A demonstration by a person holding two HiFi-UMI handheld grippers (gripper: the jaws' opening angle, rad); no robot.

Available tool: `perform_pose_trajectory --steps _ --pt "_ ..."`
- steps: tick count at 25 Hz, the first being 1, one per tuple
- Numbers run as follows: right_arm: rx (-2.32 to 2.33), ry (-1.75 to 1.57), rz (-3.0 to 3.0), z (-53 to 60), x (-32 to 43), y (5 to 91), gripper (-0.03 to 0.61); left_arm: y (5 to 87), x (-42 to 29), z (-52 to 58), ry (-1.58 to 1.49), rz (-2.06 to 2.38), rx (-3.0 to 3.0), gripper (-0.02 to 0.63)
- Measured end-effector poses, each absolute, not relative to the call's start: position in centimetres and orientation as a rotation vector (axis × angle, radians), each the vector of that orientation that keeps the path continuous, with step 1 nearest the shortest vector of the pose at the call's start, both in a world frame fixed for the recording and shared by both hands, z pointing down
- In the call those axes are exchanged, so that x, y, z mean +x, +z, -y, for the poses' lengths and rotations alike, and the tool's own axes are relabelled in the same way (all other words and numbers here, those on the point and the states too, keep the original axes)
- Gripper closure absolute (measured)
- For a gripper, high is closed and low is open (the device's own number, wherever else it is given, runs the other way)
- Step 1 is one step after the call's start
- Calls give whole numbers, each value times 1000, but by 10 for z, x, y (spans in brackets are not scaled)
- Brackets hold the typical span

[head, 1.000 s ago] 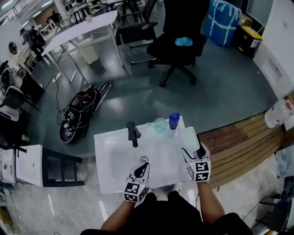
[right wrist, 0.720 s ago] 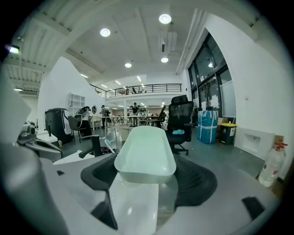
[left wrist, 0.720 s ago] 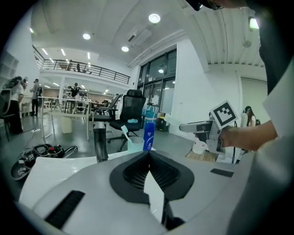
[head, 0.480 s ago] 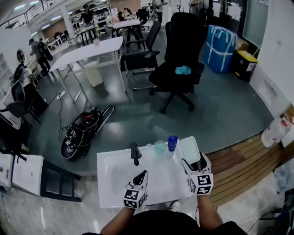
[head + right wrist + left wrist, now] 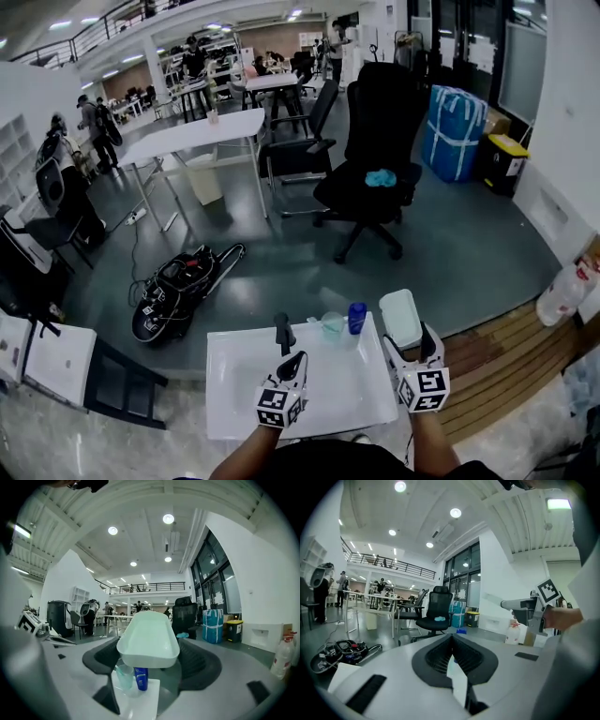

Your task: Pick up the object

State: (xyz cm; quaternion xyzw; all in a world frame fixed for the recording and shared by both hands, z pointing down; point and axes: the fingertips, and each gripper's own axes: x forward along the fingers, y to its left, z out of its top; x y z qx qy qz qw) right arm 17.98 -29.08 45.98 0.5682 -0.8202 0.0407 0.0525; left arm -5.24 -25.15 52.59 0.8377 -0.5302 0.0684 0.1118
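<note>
- Head view: the left gripper hovers over the white sink; the left gripper view shows its jaws pressed together with nothing between them.
- A black faucet stands at the sink's far edge.
- A clear cup and a blue bottle stand side by side near the far right corner.
- The pale tray sits just off that corner, clamped between the jaws of the right gripper.
</note>
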Motion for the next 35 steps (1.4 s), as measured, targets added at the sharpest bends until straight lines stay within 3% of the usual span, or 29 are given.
perform_pose_trajectory --steps 35 --pt "1738 20 2512 292 149 452 183 520 -69 250 174 1565 2488 595"
